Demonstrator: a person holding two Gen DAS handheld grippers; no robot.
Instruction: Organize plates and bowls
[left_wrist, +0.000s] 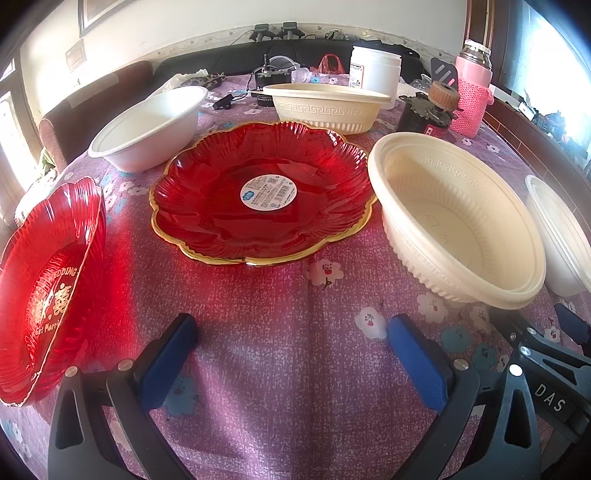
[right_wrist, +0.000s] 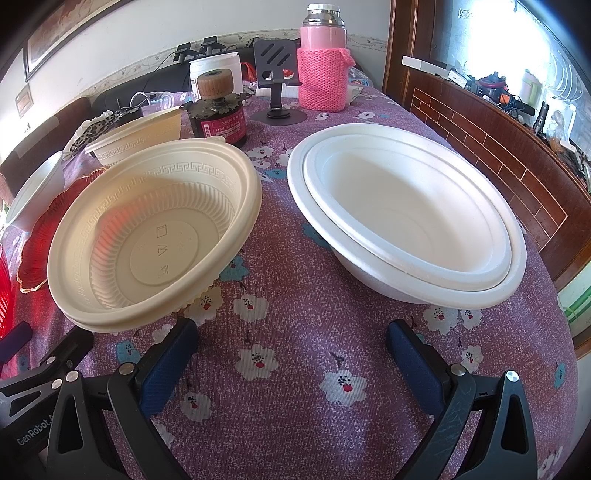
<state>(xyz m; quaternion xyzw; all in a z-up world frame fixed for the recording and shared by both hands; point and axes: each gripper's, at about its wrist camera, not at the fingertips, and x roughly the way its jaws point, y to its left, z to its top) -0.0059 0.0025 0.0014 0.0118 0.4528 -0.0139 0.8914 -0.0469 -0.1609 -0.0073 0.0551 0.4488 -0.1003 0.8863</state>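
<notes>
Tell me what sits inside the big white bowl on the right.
A second, smaller white bowl is nested inside the large white foam bowl. The inner bowl looks empty; anything between the two is hidden.

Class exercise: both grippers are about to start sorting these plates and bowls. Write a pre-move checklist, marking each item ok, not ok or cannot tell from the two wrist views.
1. Left gripper open and holding nothing: ok.
2. Right gripper open and holding nothing: ok.
3. Cream bowl upright with nothing inside: ok.
4. White bowls already nested, one inside the other: ok.
5. Round red plate lying flat on the tablecloth: ok.
6. Heart-shaped red plate fully on the table: cannot tell, its left side runs to the frame edge.
</notes>
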